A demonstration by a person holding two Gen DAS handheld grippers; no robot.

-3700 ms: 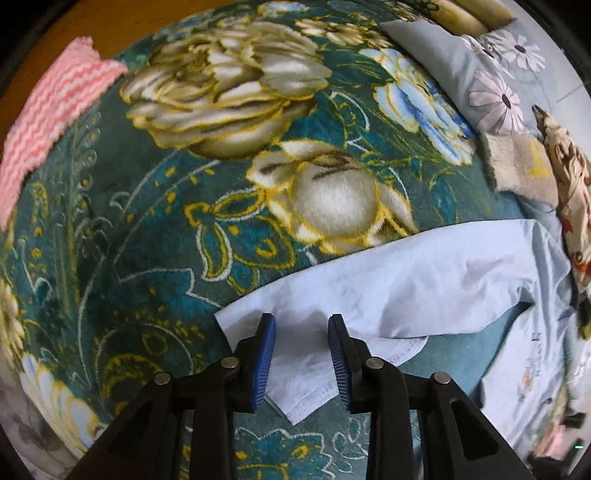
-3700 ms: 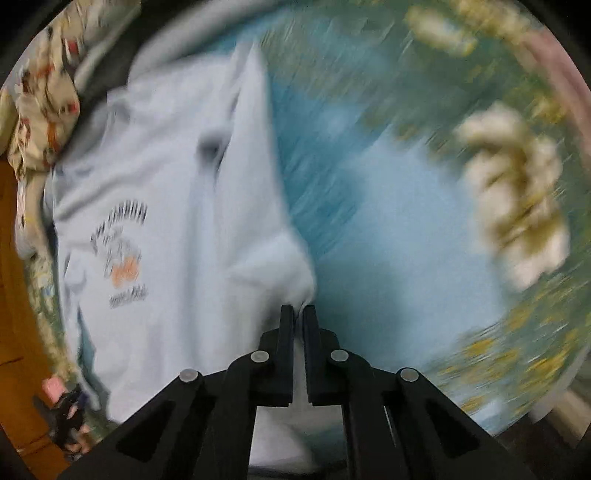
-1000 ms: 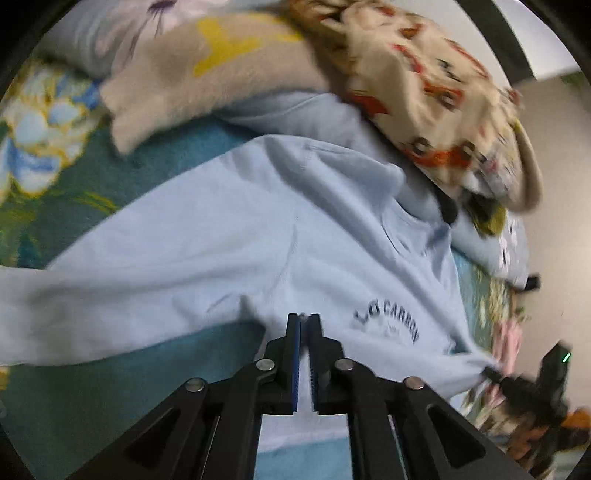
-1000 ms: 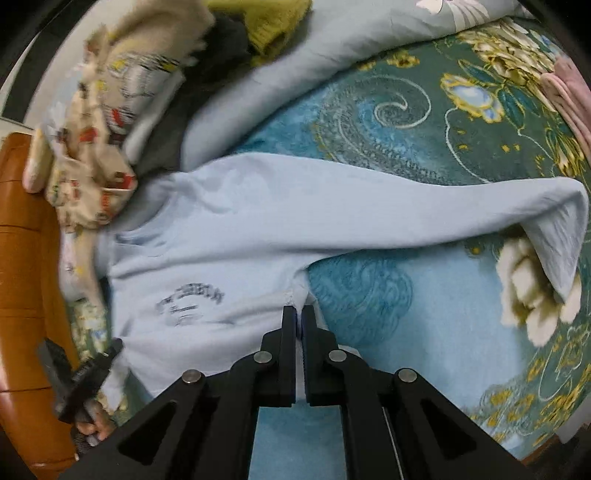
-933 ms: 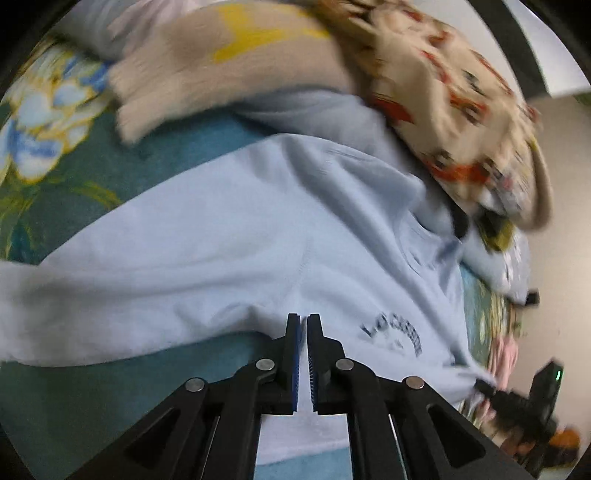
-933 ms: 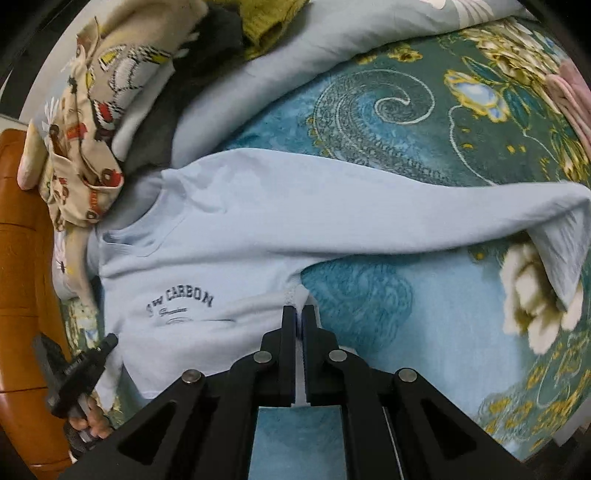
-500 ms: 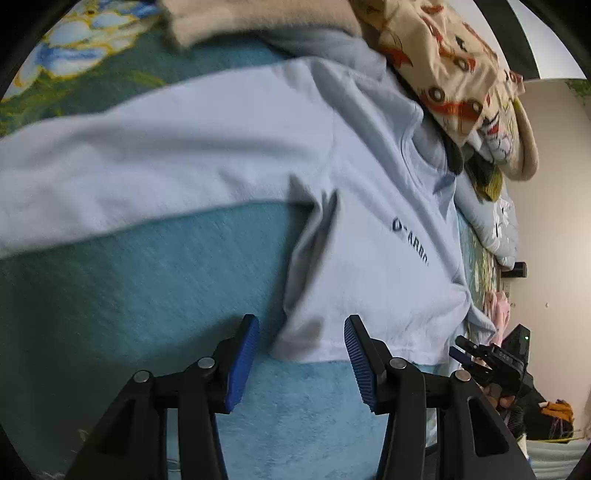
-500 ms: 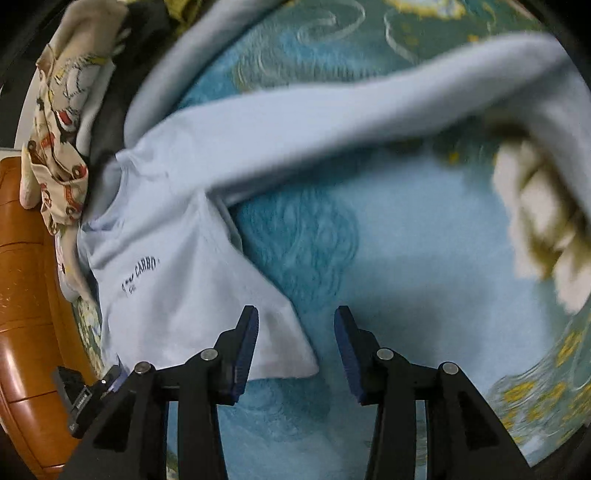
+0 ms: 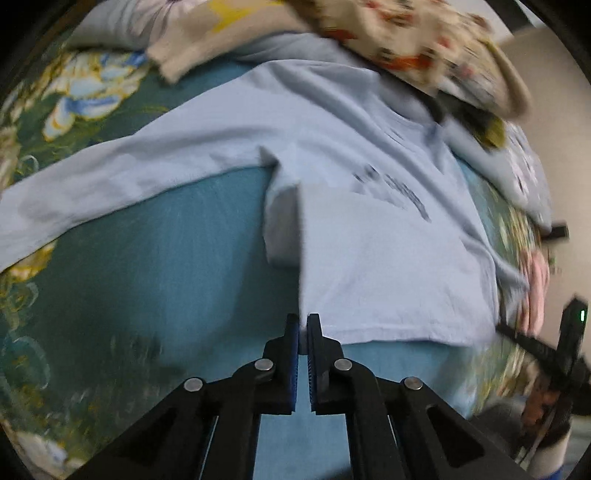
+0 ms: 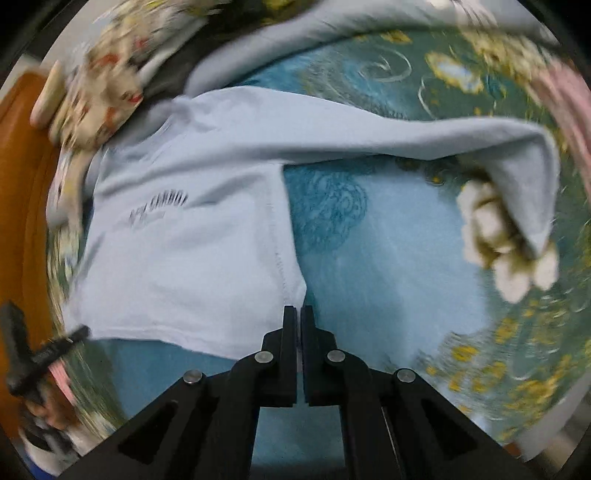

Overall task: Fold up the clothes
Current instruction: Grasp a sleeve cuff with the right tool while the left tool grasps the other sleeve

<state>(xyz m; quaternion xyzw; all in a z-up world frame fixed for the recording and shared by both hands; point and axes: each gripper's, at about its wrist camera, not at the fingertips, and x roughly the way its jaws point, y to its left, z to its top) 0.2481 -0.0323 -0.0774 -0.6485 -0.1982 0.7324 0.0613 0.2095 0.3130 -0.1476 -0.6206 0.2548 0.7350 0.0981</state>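
A pale blue long-sleeved shirt [image 9: 369, 240] with dark chest lettering lies face up on a teal floral blanket [image 9: 147, 277]. My left gripper [image 9: 303, 325] is shut on the shirt's bottom hem corner, lifting that edge into a raised fold. In the right wrist view the same shirt [image 10: 184, 258] spreads out, one sleeve [image 10: 406, 136] stretched to the right with its cuff turned down. My right gripper [image 10: 298, 314] is shut on the opposite hem corner by the side seam.
A heap of patterned clothes [image 9: 424, 48] and a grey floral pillow [image 9: 122, 22] lie beyond the collar. A pink knit piece [image 10: 569, 110] sits at the blanket's far edge. Orange wooden furniture [image 10: 22, 184] borders the bed. The other gripper [image 9: 546, 350] shows at the right.
Both grippers let go at the armpits, opened, moved down to the hem corners and shut on them. The left hem corner has risen off the blanket.
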